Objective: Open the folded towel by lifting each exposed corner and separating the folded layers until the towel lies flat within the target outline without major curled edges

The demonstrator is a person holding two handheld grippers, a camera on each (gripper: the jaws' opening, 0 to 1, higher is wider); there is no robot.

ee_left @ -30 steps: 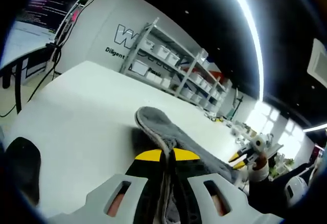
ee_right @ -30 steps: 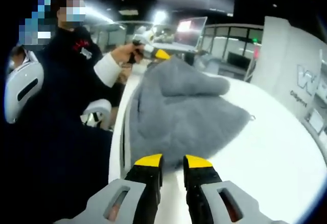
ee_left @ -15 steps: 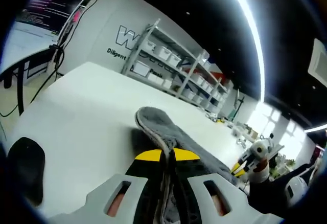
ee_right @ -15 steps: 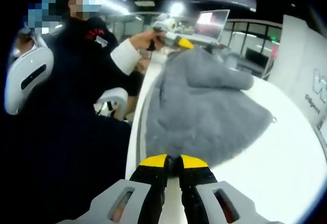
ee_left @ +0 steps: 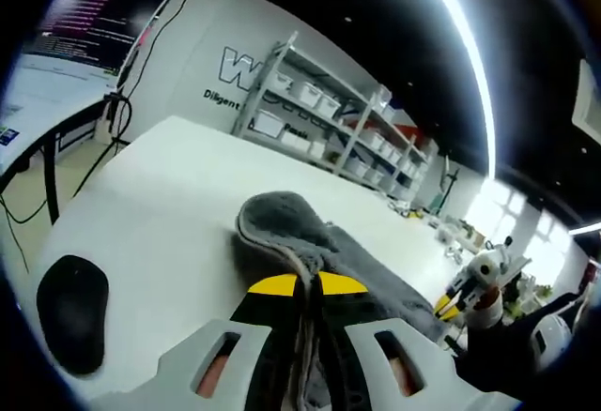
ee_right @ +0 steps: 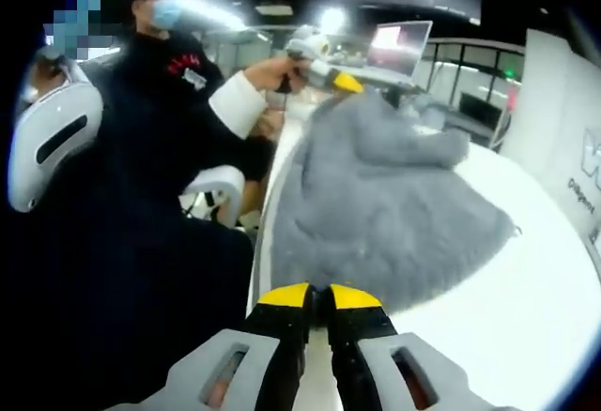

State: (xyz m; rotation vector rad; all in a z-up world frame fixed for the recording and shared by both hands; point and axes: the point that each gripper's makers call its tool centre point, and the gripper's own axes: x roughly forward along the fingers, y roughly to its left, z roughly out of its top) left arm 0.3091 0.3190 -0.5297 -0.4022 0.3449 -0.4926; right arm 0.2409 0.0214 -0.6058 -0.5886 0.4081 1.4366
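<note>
The towel is thick grey cloth with a fuzzy, matt nap, and its rolled edge looks plush. It lies on a smooth white table with a faint sheen. The fingers look like matt black plastic with glossy yellow tips.

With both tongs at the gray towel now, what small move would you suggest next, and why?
Probably draw the left tongs away from the right tongs, pulling the towel taut over the white table. Both sets appear shut on towel edges at opposite ends, and the cloth between them lies bunched and creased rather than flat.
</note>
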